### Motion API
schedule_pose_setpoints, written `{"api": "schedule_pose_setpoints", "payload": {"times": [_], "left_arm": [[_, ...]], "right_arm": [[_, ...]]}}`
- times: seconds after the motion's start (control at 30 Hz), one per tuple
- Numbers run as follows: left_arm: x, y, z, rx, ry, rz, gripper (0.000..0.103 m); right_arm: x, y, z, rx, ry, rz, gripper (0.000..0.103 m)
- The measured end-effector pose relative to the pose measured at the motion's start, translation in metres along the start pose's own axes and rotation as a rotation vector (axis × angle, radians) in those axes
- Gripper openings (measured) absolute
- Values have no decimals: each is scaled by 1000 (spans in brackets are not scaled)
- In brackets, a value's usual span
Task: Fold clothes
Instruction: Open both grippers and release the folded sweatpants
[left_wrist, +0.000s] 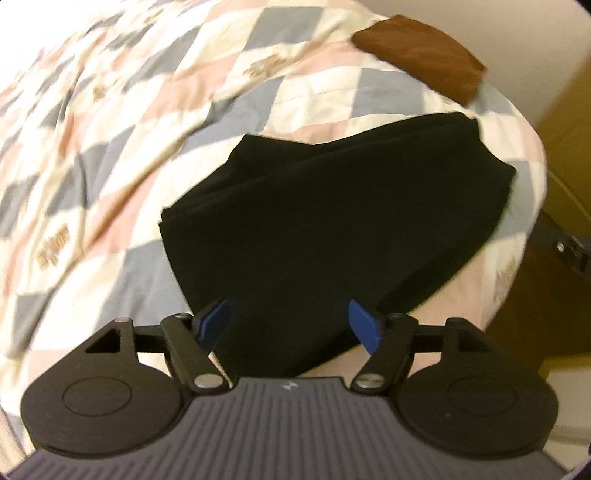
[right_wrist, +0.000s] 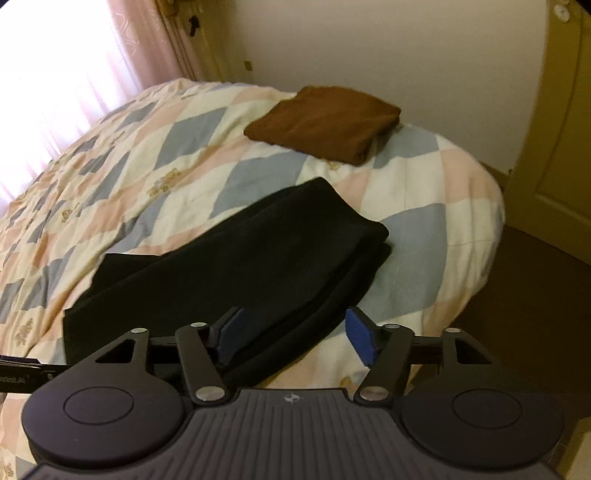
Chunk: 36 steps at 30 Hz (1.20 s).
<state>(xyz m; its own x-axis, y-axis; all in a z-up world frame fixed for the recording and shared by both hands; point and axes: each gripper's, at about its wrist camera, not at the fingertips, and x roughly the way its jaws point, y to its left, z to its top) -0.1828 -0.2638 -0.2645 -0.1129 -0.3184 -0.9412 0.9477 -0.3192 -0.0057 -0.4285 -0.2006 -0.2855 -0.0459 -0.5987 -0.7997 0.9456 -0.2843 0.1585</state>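
Black garment (left_wrist: 332, 221) folded on bed quilt (left_wrist: 110, 147), just short of brown folded garment (right_wrist: 325, 122). Left gripper (left_wrist: 290, 325) and right gripper (right_wrist: 295, 336) above it, fingers apart, empty. Advice: square edges, press flat.

The bed (right_wrist: 424, 177) is broad, and most of its patchwork quilt (left_wrist: 110, 147) lies bare toward the window side, giving wide room to pass. Two things sit in the way near the corner: the folded black garment (right_wrist: 258, 258), close under both tongs, and the folded brown garment (right_wrist: 325, 122) beyond it, well apart, with a strip of bare quilt between them. Past the corner the bed drops to dark floor (right_wrist: 535, 295). A wall (right_wrist: 369, 48) and a yellow door (right_wrist: 561, 166) close off that side.
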Motion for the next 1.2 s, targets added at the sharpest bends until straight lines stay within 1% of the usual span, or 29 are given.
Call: {"api": "schedule_pose_setpoints", "payload": {"times": [0.1,0.13,0.3,0.37,0.53,0.67,0.8,0.93,1.03,1.1,1.2], "left_arm": [[-25,3,-8,51,-13,-19,74],[-33,5,-11,59,-17,-31,74],[-70,19,-28,93,-41,-82,75],[-81,25,-35,107,-49,-91,76],[-100,40,-50,131,-65,-97,78],[-109,51,-60,146,-69,-114,80],[-106,56,-67,181,-61,-119,81],[-94,62,-67,217,-44,-132,81],[-80,75,-66,290,-53,-158,81],[-71,87,-65,343,-69,-141,81],[-62,107,-62,442,-121,-104,81]], "right_arm": [[-30,26,-6,12,-13,-12,69],[-39,35,-8,16,-14,-12,71],[-86,76,-20,21,-15,-26,72],[-102,89,-25,16,-19,-37,72],[-136,112,-36,17,-35,-66,75],[-155,125,-42,19,-54,-86,76],[-166,134,-51,38,-70,-103,79],[-164,138,-63,59,-57,-117,79],[-161,139,-72,72,-39,-129,79],[-158,139,-79,82,-23,-139,80],[-147,137,-86,100,32,-178,80]]}}
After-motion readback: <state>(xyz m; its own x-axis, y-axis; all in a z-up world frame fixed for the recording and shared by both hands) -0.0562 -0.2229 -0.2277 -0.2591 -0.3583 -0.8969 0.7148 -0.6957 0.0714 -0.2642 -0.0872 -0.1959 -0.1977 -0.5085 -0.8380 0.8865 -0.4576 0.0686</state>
